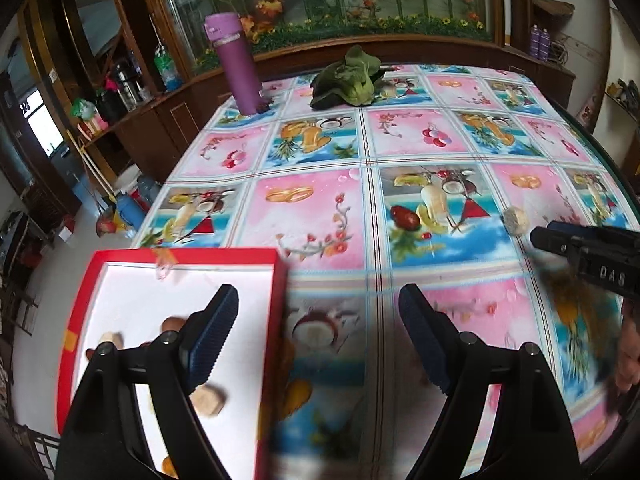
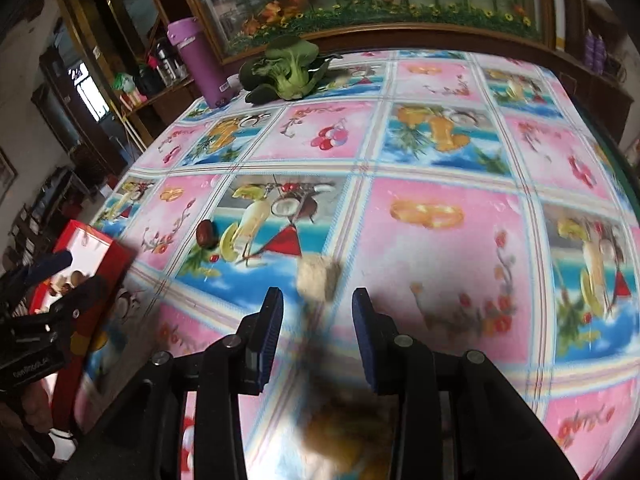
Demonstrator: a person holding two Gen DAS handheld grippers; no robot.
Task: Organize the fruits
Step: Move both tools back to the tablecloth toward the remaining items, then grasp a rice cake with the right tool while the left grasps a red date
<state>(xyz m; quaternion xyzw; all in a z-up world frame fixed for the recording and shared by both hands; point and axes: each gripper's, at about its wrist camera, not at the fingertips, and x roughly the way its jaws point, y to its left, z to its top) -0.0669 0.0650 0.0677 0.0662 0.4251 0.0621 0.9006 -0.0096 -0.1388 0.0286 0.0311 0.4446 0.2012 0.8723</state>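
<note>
Pale round fruit (image 2: 318,278) on the counter (image 2: 440,260), just past the tips of the right tongs (image 2: 318,304), in line with the gap. Right tongs partly spread, nothing between the pads. Dark red fruit (image 2: 205,233) off to the left, between both tongs, likely nearer the right ones. Left tongs (image 1: 318,312) spread wide, empty, one finger over the red box (image 1: 276,280). Fruit's long side too blurry to tell. Some pieces in the box hidden behind that finger.
</note>
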